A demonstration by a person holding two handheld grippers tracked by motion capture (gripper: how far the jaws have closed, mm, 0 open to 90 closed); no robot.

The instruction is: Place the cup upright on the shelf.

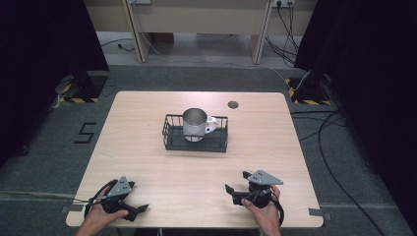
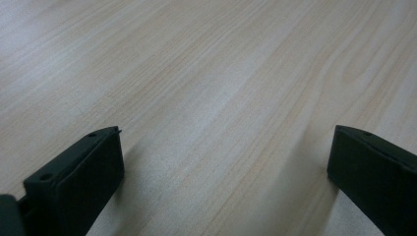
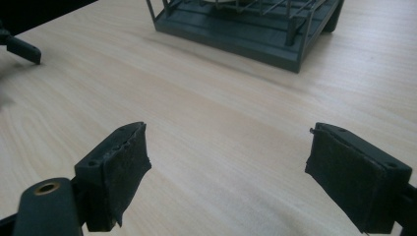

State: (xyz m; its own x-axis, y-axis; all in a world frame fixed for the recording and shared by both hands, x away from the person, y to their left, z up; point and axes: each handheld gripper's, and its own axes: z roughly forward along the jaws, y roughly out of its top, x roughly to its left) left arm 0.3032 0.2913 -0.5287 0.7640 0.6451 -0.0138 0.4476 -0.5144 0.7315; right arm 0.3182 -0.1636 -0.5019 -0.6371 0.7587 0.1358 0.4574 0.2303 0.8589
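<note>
A shiny metal mug (image 1: 195, 124) with a pale handle stands upright inside a dark wire basket (image 1: 169, 135) at the middle of the light wooden table (image 1: 147, 113). My left gripper (image 1: 137, 197) rests near the front left corner, open, with bare wood between its jaws (image 2: 228, 129). Near the front right, my right gripper (image 1: 236, 180) is open too and faces the basket (image 3: 236, 37) from well short of it, with nothing between its jaws (image 3: 228, 126). A hand holds each gripper.
A small round dark grommet (image 1: 233, 104) sits in the tabletop behind the basket on the right. Black curtains hang at both sides. Cables (image 1: 334, 162) trail over the grey floor to the right, and stand bases with striped tape (image 1: 78, 91) sit beyond the far corners.
</note>
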